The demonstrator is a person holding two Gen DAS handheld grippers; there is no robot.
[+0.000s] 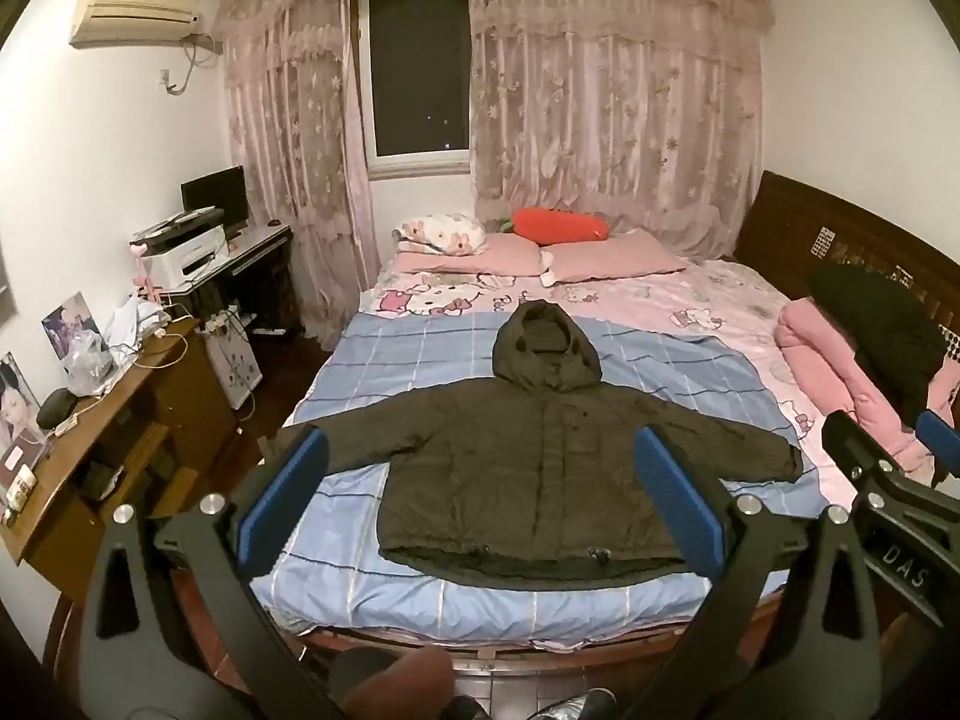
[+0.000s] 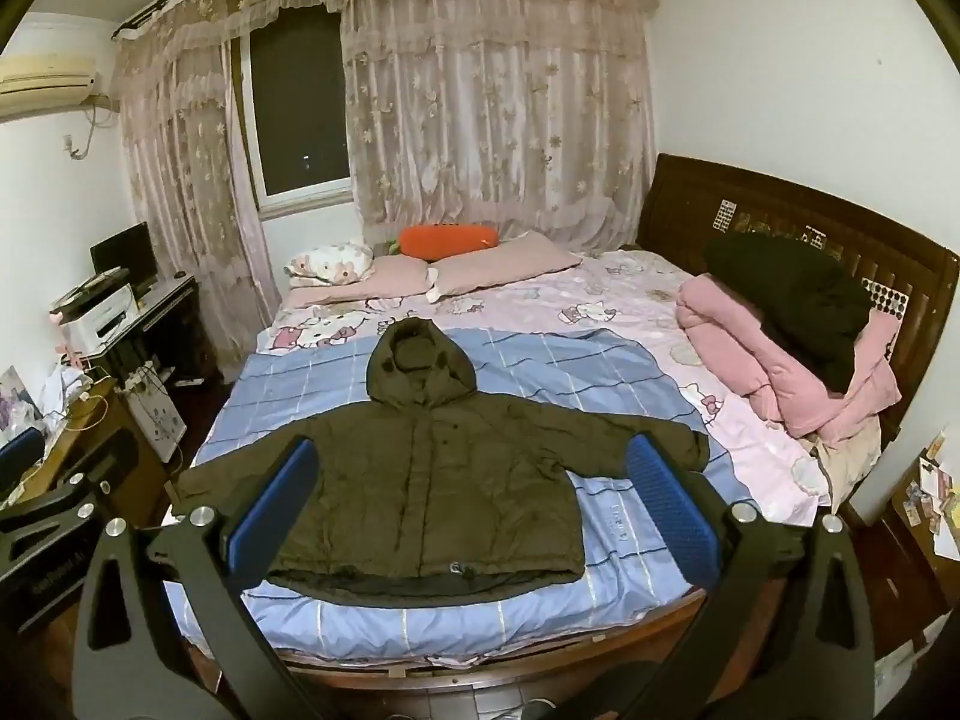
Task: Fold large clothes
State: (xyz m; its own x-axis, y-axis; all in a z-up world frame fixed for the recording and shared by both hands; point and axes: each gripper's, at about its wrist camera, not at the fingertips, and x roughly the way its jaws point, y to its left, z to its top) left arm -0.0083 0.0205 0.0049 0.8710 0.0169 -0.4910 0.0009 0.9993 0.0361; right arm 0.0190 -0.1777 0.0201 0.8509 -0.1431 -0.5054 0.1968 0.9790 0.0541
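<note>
A dark olive hooded jacket (image 1: 540,468) lies flat and face up on the blue checked sheet (image 1: 420,360) of the bed, sleeves spread to both sides, hood toward the pillows. It also shows in the right wrist view (image 2: 432,480). My left gripper (image 1: 480,498) is open and empty, held above the foot of the bed, short of the jacket's hem. My right gripper (image 2: 468,504) is open and empty too, beside the left one; it shows at the right edge of the left wrist view (image 1: 882,456). The left gripper shows at the left edge of the right wrist view (image 2: 54,480).
Pink pillows (image 1: 480,252) and an orange cushion (image 1: 558,225) lie at the far end. A folded pink quilt (image 2: 774,360) with a black garment (image 2: 798,294) on it sits at the bed's right, by the wooden headboard (image 2: 750,210). Desks with a printer (image 1: 180,252) stand left.
</note>
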